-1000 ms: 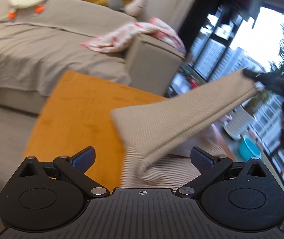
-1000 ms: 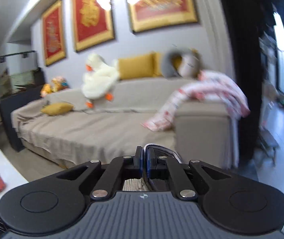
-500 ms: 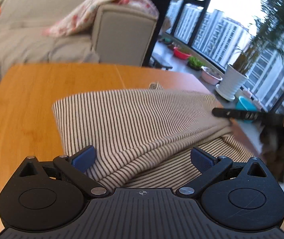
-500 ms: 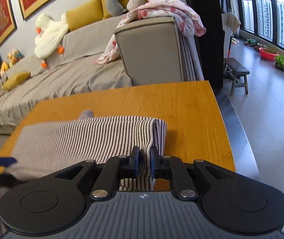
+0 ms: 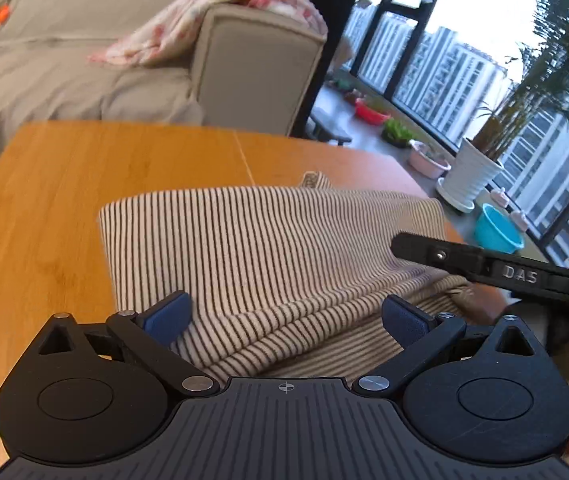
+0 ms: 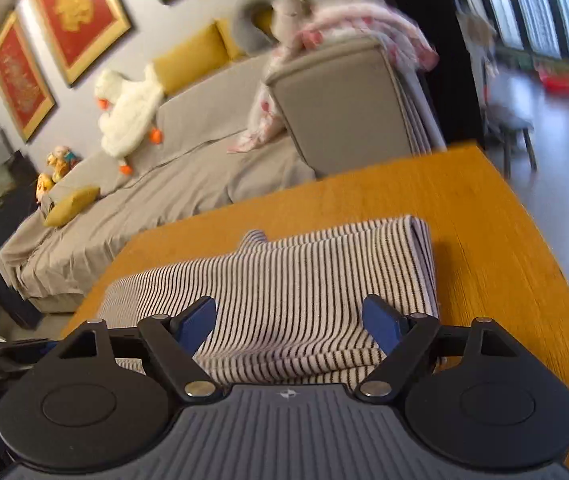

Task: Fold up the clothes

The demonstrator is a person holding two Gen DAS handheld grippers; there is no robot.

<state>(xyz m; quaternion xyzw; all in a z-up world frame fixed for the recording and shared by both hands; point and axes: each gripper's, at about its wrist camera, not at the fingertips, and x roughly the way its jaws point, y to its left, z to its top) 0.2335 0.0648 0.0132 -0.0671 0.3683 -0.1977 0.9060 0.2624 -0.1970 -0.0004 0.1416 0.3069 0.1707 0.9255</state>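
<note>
Right now, a striped garment (image 5: 268,248) lies folded on the orange wooden desk (image 5: 84,184). It has thin dark and cream stripes. One folded layer sits on top of another, and a small bit of cloth pokes out at the garment's far edge.

From the left wrist view, the left gripper (image 5: 284,316) hangs just over the near edge of the garment. Its two blue fingers (image 5: 166,316) are spread wide apart. They hold nothing. The cloth shows between them.

From the right wrist view, the right gripper (image 6: 290,322) is also just over the near edge of the garment (image 6: 304,280). Its blue fingers (image 6: 380,322) are spread wide too, with nothing pinched. The cloth looks a bit wrinkled between them. A neat folded edge runs along the right side of the garment, and bare desk (image 6: 484,240) shows past it.

In the left wrist view, the black side of the right gripper (image 5: 484,268) pokes in beside the garment's right end.

Behind the desk stands a grey sofa (image 6: 212,120). A pink blanket (image 6: 364,24) hangs over the sofa's arm. A white toy duck (image 6: 128,112) sits on the sofa, next to a yellow cushion (image 6: 192,60). Red pictures (image 6: 76,12) hang on the wall above the sofa. A potted plant (image 5: 476,172) stands on the floor by big windows, past the desk's far right corner.
</note>
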